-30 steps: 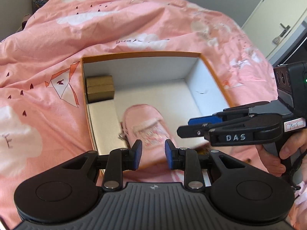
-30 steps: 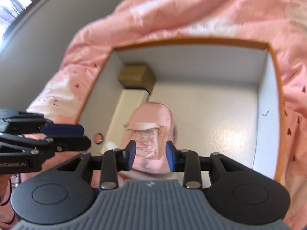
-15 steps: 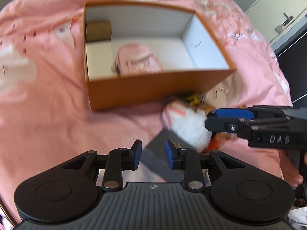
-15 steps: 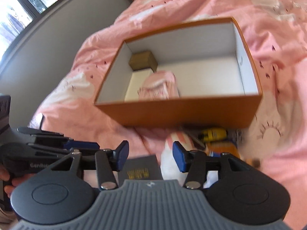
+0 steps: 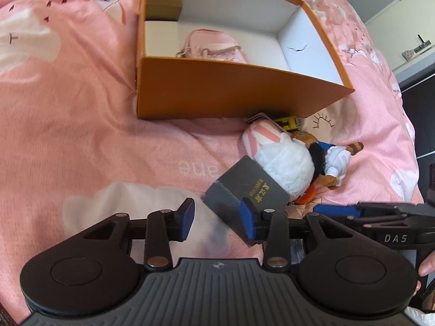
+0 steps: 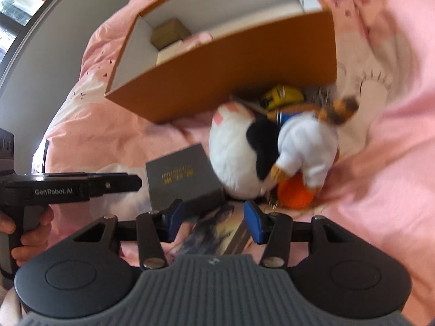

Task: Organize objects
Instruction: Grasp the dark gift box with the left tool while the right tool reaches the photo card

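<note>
- Grey box lies on the pink quilt, just in front of the orange box, touching a plush toy.
- Step in hand, as I judge it: reaching for the next loose item; a pink bag already sits in the orange box.
- Left gripper hangs over the grey box's near corner, jaws opening, nothing pinched.
- Right gripper stands apart and empty, above a picture book.
- Next: straddle the grey box, close, lift it into the orange box.
</note>
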Demonstrator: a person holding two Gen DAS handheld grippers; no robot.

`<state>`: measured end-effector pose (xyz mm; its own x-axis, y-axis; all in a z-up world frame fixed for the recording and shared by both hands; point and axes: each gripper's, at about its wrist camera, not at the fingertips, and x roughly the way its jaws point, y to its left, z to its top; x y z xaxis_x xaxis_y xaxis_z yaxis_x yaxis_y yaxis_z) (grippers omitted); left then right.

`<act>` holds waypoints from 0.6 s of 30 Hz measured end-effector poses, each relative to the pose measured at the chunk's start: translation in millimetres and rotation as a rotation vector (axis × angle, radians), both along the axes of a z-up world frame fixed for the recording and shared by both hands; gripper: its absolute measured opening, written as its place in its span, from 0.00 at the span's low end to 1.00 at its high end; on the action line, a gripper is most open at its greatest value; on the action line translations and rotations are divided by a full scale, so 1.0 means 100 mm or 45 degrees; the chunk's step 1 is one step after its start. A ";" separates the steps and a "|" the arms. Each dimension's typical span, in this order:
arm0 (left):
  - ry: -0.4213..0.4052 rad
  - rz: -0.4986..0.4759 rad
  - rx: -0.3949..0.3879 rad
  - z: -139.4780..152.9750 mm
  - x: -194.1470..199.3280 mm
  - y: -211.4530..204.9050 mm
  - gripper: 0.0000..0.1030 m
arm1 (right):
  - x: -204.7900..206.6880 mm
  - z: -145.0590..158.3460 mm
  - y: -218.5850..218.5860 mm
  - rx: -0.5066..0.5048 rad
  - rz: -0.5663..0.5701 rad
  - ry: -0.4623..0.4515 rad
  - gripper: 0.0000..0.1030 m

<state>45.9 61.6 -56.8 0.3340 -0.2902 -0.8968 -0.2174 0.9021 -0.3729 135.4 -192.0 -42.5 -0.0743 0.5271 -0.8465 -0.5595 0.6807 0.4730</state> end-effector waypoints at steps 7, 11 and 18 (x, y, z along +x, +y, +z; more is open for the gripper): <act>0.026 -0.015 -0.006 -0.07 0.02 0.00 0.51 | 0.03 -0.27 0.00 -0.095 -0.033 0.134 0.45; 0.028 -0.012 -0.009 -0.08 0.02 0.00 0.52 | 0.05 -0.40 0.00 -0.114 -0.049 0.196 0.45; 0.034 -0.011 -0.013 -0.08 0.03 0.00 0.52 | 0.01 -0.44 0.09 -0.155 -0.004 0.181 0.45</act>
